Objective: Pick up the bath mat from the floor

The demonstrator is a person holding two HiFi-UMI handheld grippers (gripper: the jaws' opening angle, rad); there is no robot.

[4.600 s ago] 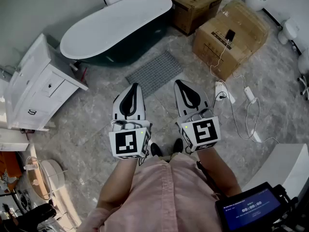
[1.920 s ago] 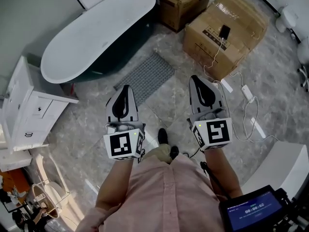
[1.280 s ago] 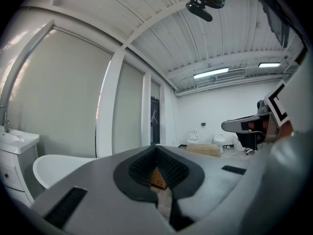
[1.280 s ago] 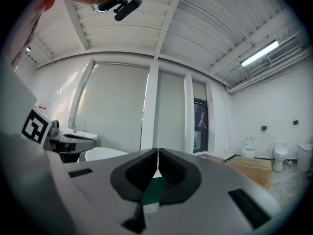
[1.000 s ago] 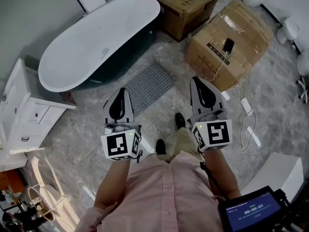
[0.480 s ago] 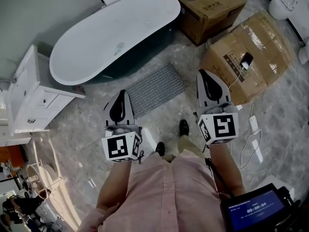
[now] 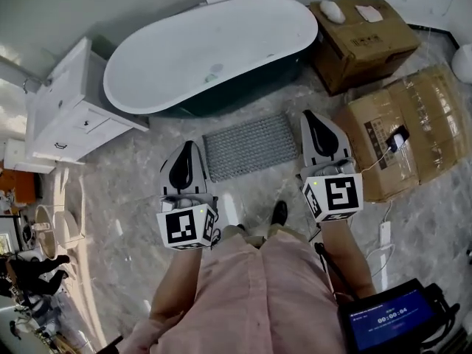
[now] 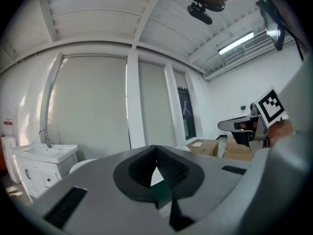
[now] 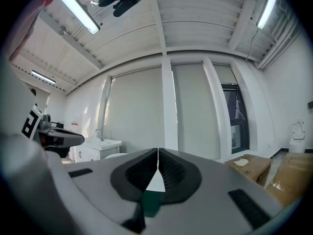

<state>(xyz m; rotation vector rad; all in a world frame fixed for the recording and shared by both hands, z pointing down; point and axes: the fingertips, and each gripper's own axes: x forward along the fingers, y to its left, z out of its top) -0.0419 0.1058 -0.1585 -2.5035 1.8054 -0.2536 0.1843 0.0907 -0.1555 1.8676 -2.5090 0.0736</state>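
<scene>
A grey ribbed bath mat (image 7: pixel 250 145) lies flat on the marble floor in front of the dark green bathtub (image 7: pixel 214 50). In the head view my left gripper (image 7: pixel 187 147) is held above the floor just left of the mat, shut and empty. At the mat's right end my right gripper (image 7: pixel 308 116) hovers, also shut with nothing in it. Both gripper views look level across the room, past closed jaws at the left gripper (image 8: pixel 156 149) and right gripper (image 9: pixel 158 152); the mat is not seen there.
A white vanity cabinet (image 7: pixel 70 113) stands at the left. Two cardboard boxes (image 7: pixel 361 32) (image 7: pixel 408 135) sit at the right, one with a phone and cable on it. A white cable and power strip (image 7: pixel 385 234) lie on the floor right. My shoe (image 7: pixel 278 213) is below the mat.
I have walked toward the tub: mat and tub have shifted right and nearer in the head view, and the mat now lies between the two grippers. Both grippers stayed shut.
</scene>
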